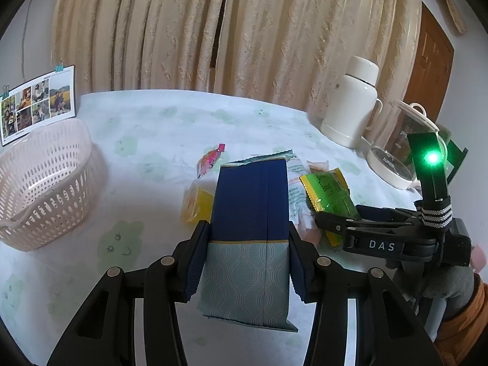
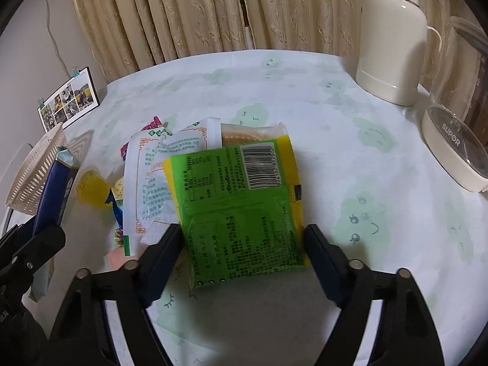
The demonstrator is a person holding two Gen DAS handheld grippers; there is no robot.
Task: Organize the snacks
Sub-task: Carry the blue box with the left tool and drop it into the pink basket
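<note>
My left gripper (image 1: 247, 228) is shut on a dark blue and pale blue snack bag (image 1: 248, 201), held upright above the table; the same bag (image 2: 56, 189) shows at the left edge of the right wrist view. My right gripper (image 2: 242, 231) is shut on a green and yellow packet (image 2: 238, 198), both fingers pressing its side edges, and the packet casts a shadow below. Seen from the left wrist, that green packet (image 1: 331, 190) tilts up beside the right gripper (image 1: 328, 218). A pale pink slotted basket (image 1: 45, 183) stands at the far left with nothing visible inside.
Loose snacks lie mid-table: white printed packets (image 2: 152, 177), a yellow packet (image 1: 196, 204), a pink wrapper (image 1: 210, 160). A white thermos (image 1: 350, 103) and a glass kettle (image 2: 454, 140) stand at the right. A photo card (image 1: 33, 106) leans behind the basket. Curtains hang behind the table.
</note>
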